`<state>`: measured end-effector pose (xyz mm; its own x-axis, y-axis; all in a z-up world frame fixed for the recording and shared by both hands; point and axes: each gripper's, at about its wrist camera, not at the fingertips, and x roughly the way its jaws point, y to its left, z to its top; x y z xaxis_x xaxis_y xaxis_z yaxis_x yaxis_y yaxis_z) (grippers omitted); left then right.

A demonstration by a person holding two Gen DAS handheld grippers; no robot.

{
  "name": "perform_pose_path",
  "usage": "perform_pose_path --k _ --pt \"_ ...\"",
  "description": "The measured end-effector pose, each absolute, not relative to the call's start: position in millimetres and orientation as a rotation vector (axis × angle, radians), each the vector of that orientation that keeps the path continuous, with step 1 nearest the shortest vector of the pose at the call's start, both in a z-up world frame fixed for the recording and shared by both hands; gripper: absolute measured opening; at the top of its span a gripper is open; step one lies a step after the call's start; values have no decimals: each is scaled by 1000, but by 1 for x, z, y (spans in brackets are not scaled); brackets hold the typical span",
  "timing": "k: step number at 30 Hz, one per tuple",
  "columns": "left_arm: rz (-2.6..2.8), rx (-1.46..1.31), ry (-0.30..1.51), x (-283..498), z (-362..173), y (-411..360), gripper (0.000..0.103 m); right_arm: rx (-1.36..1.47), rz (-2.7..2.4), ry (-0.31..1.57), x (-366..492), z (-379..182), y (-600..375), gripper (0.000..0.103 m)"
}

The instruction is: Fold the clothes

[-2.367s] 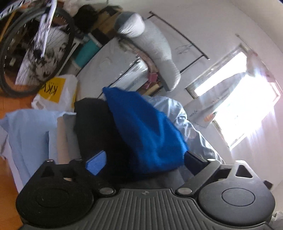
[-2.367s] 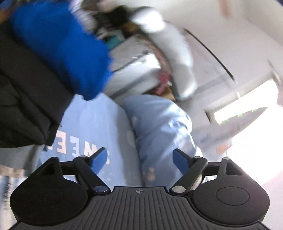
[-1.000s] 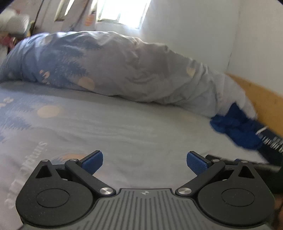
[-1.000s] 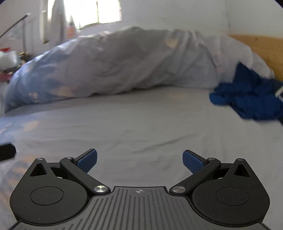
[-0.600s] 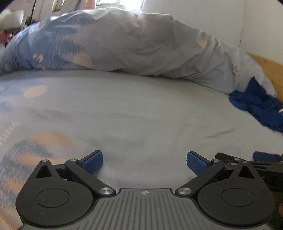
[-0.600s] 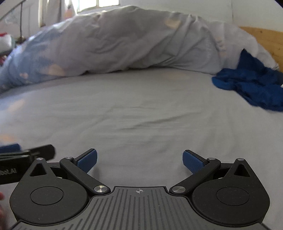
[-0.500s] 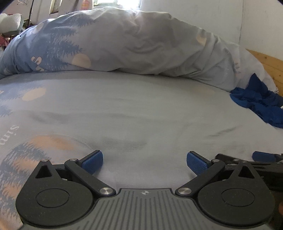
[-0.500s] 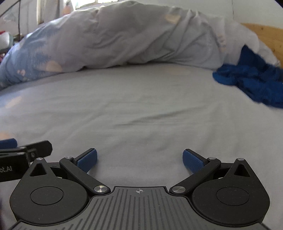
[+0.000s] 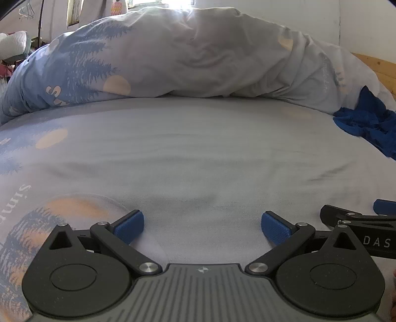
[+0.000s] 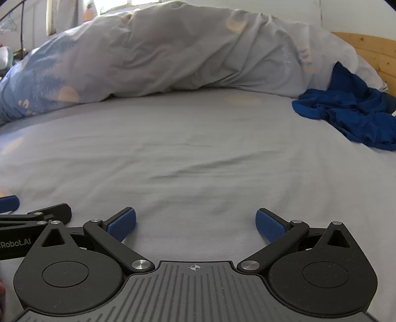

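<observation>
A crumpled blue garment (image 10: 346, 116) lies on the bed sheet (image 10: 198, 153) at the far right, against the rolled duvet; it also shows in the left wrist view (image 9: 368, 123). My left gripper (image 9: 201, 226) is open and empty, low over the sheet. My right gripper (image 10: 195, 224) is open and empty, also low over the sheet, to the right of the left one. Each gripper's side shows at the edge of the other's view. The garment lies well ahead and to the right of both.
A bunched grey and blue duvet (image 9: 185, 57) with tree prints runs across the back of the bed. A wooden headboard (image 10: 371, 52) stands at the far right. A window (image 9: 158, 2) and a clothes rack are behind the duvet.
Both grippers swung from the clutter beside the bed to face the bed, then settled low over the sheet. The blue garment, held up earlier, now lies at the far right.
</observation>
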<state>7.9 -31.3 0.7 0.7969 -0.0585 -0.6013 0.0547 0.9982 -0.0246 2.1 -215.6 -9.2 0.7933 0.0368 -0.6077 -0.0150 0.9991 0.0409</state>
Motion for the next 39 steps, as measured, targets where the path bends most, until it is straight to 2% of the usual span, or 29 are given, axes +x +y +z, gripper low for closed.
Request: perform_pose_path --k 39 --pt "-61 7 645 18 -1 -37 103 53 35 660 2 -8 -221 103"
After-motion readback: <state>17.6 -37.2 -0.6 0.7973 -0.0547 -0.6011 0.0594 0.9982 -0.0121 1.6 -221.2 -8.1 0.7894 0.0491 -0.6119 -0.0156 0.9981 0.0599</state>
